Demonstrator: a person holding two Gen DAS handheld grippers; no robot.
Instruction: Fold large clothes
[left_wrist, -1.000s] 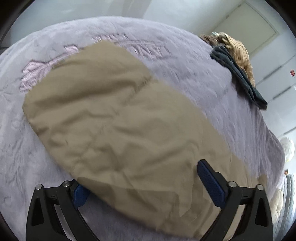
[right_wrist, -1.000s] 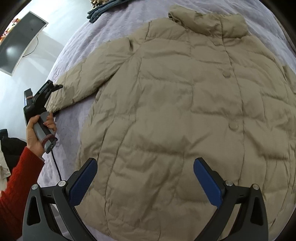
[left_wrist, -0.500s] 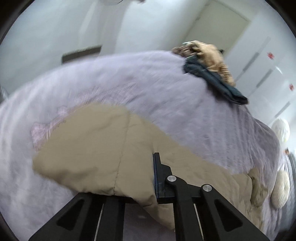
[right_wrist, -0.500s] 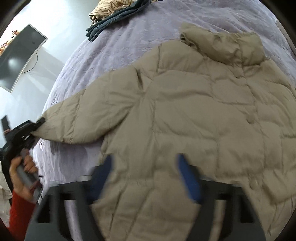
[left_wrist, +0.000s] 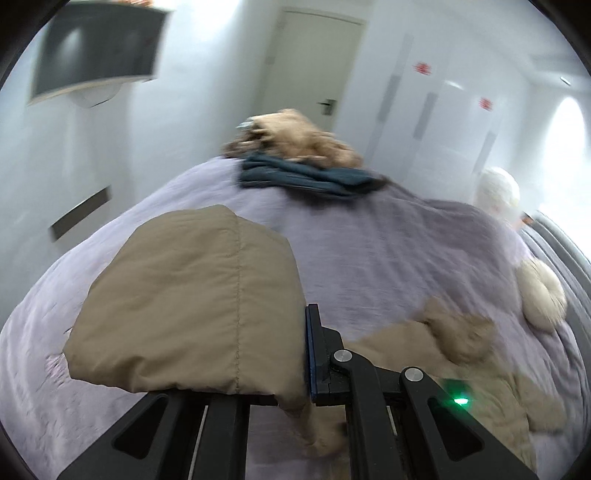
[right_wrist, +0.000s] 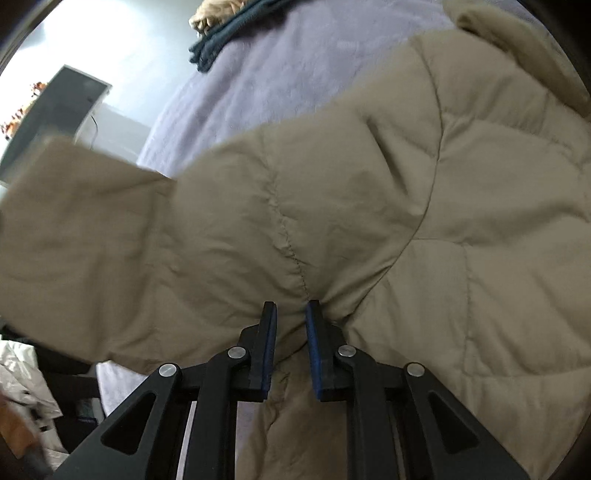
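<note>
A tan quilted puffer jacket (right_wrist: 461, 206) lies on a lilac bedspread (left_wrist: 369, 258). My left gripper (left_wrist: 295, 354) is shut on the end of the jacket's sleeve (left_wrist: 192, 295) and holds it lifted above the bed; only its right finger shows, the cloth hides the other. My right gripper (right_wrist: 290, 332) is shut on a pinch of the jacket near the armpit seam, where sleeve (right_wrist: 92, 236) meets body. The jacket's collar (left_wrist: 454, 332) shows at the right of the left wrist view.
A pile of dark blue and brown clothes (left_wrist: 303, 162) lies at the bed's far side, also in the right wrist view (right_wrist: 221, 33). White cushions (left_wrist: 539, 295) sit at the right. A wall screen (left_wrist: 96, 48) and a door (left_wrist: 314, 66) are behind.
Both grippers went from open to shut. The left closed on the sleeve end and lifted it; the right came down and closed on the jacket at the armpit.
</note>
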